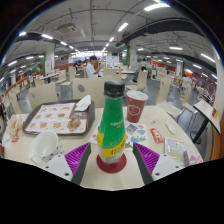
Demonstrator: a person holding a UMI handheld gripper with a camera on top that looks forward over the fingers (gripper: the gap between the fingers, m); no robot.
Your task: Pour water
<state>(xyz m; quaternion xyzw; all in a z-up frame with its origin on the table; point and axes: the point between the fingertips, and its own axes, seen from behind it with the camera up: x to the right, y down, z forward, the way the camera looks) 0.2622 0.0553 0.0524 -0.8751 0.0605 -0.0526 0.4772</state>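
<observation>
A green plastic bottle [111, 118] with a green cap and a yellow label stands upright on a round red coaster [111, 163] on the pale table [120, 180]. My gripper [112, 152] is open, and the bottle stands between its fingers with a gap on each side. The purple pads [78, 154] flank the bottle's lower part. A red paper cup [136, 105] stands upright just beyond the bottle, a little to its right.
Left of the bottle lies a tray [55, 118] with food packets. A white cup [45, 146] sits by the left finger. Small packets [157, 134] and a white wrapper [176, 150] lie to the right. A person [93, 68] sits beyond the table, among other tables and chairs.
</observation>
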